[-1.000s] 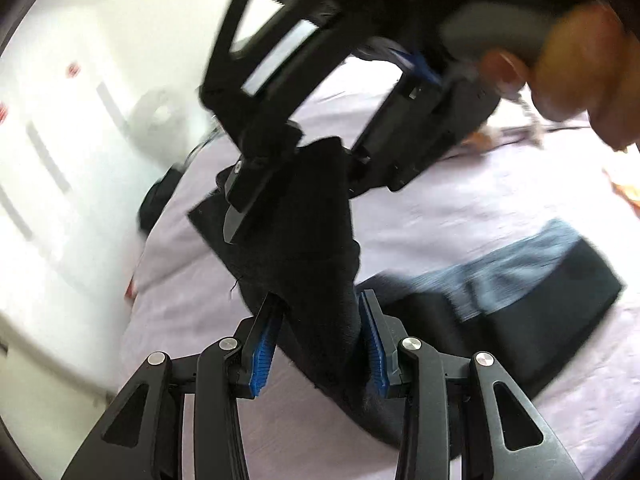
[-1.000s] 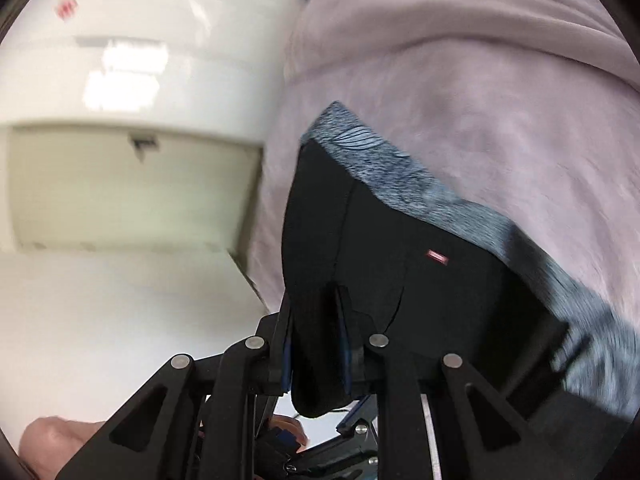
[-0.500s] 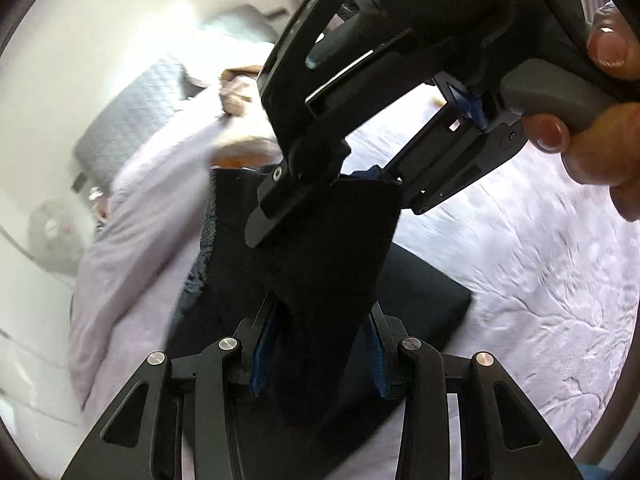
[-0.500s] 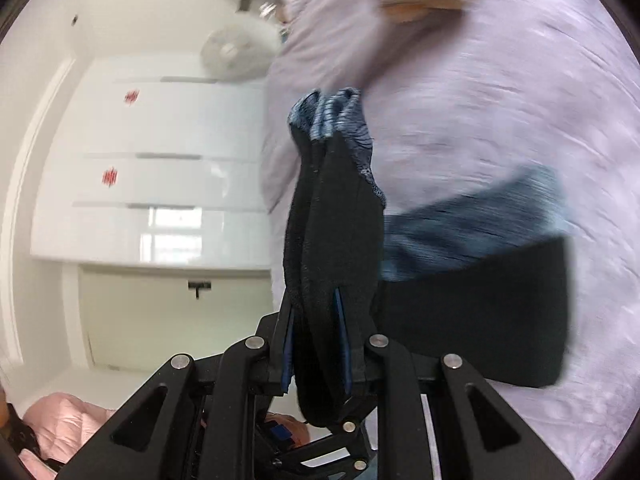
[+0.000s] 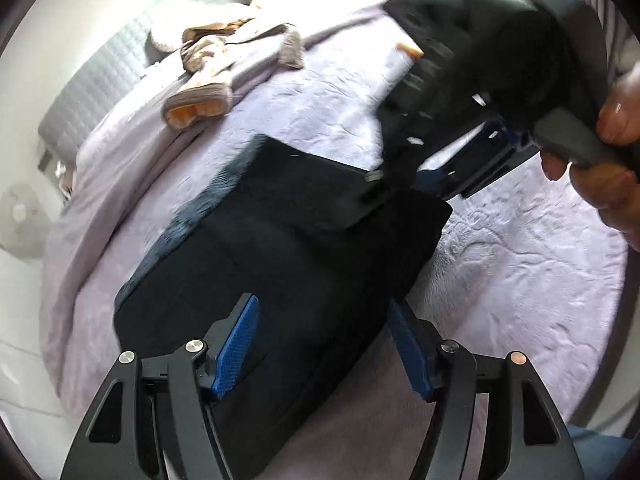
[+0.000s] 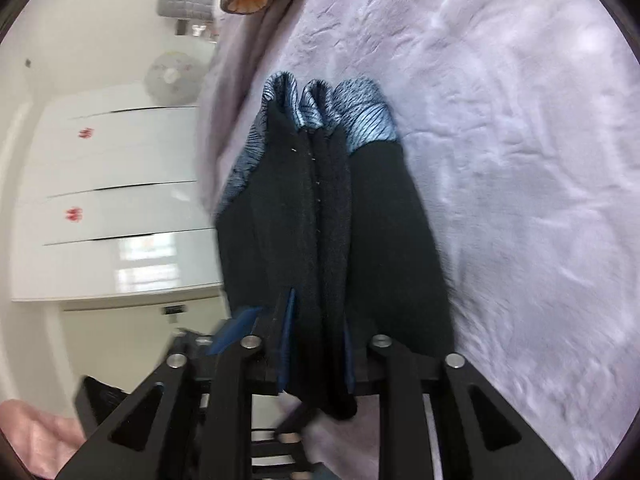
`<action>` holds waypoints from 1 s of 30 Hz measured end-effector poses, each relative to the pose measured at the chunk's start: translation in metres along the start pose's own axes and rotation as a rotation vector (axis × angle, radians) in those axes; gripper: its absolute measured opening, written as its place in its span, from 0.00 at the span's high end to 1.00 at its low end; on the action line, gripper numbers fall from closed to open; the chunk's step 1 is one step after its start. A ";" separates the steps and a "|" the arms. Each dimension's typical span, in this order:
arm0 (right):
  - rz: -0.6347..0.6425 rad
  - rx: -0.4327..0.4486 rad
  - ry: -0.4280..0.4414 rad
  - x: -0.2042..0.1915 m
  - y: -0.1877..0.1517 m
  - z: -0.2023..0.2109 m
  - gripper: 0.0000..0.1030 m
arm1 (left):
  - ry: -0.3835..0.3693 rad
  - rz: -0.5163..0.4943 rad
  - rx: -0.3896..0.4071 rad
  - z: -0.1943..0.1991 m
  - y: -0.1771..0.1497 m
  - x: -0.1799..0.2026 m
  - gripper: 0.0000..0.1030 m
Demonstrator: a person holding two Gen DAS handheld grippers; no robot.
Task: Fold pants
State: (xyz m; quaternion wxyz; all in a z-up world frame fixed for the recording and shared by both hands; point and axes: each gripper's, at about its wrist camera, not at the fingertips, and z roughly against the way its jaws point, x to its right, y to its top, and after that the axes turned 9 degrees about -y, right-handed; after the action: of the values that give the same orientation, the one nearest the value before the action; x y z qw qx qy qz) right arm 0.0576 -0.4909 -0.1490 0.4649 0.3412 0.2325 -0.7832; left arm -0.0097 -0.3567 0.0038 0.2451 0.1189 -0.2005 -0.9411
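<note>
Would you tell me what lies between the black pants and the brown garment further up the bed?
Only bare lilac bedspread, between pants and brown garment, in the left wrist view.

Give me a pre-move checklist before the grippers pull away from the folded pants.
1. Left gripper released: ok, its fingers have just been opening and stand apart over the pants.
2. Right gripper released: not ok, its fingers have eased slightly but black cloth is pinched between them.
3. Pants lying on the bed: ok in the left view.
4. Fold edges aligned: cannot tell, blurred.
5. Beige garment apart from pants: ok.
</note>
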 end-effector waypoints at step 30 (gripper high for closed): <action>0.266 0.221 -0.546 -0.118 0.034 -0.004 0.70 | 0.125 0.814 -0.079 -0.034 -0.047 -0.240 0.25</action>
State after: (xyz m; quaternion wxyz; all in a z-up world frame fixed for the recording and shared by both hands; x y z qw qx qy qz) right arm 0.1286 -0.4371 -0.0649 0.5687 0.1944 -0.0340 -0.7985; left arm 0.1859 -0.2076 -0.0171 0.6132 0.0774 -0.1798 -0.7653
